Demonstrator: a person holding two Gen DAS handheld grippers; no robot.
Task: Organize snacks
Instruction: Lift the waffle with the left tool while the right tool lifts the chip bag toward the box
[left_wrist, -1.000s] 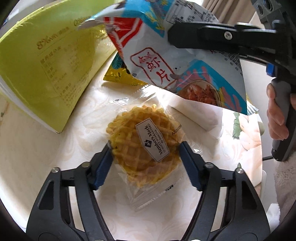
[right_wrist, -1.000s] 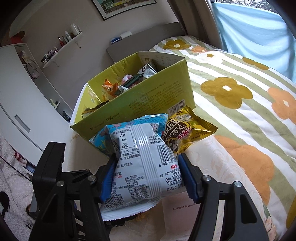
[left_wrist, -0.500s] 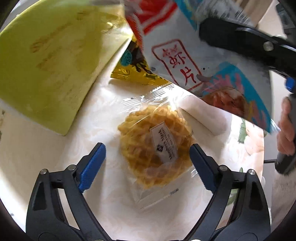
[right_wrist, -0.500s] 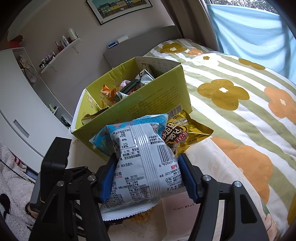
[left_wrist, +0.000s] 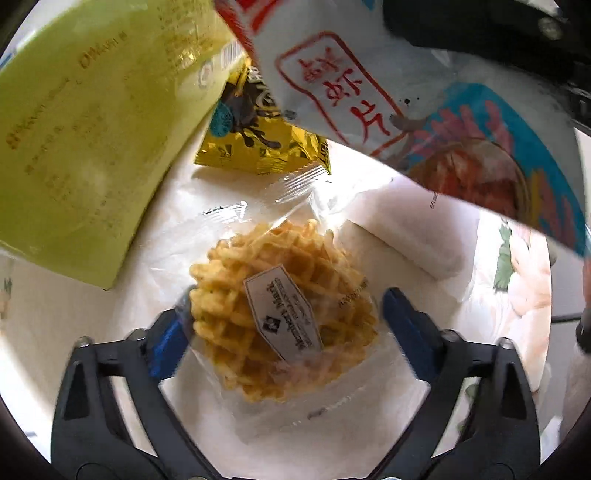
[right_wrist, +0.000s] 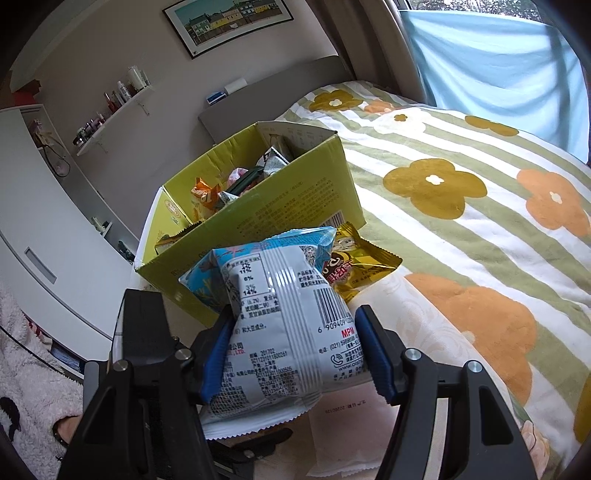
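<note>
My left gripper (left_wrist: 284, 325) is open around a waffle in a clear wrapper (left_wrist: 280, 306) that lies on the white cloth; its blue pads stand close on both sides. My right gripper (right_wrist: 295, 354) is shut on a white and blue shrimp chip bag (right_wrist: 277, 325), held in the air above the waffle; the bag also shows in the left wrist view (left_wrist: 399, 96). A yellow-green cardboard box (right_wrist: 295, 206) with several snacks inside stands just beyond. A gold snack packet (right_wrist: 354, 266) lies by the box corner, also seen in the left wrist view (left_wrist: 258, 140).
A flat white packet (left_wrist: 402, 236) lies right of the waffle. The flowered, striped bedspread (right_wrist: 480, 206) spreads to the right. A white cabinet (right_wrist: 48, 258) and a wall shelf (right_wrist: 110, 118) are on the left.
My left gripper opened wide and drew back, then came forward around the waffle and narrowed again. My right gripper has lifted the shrimp chip bag a little higher.
</note>
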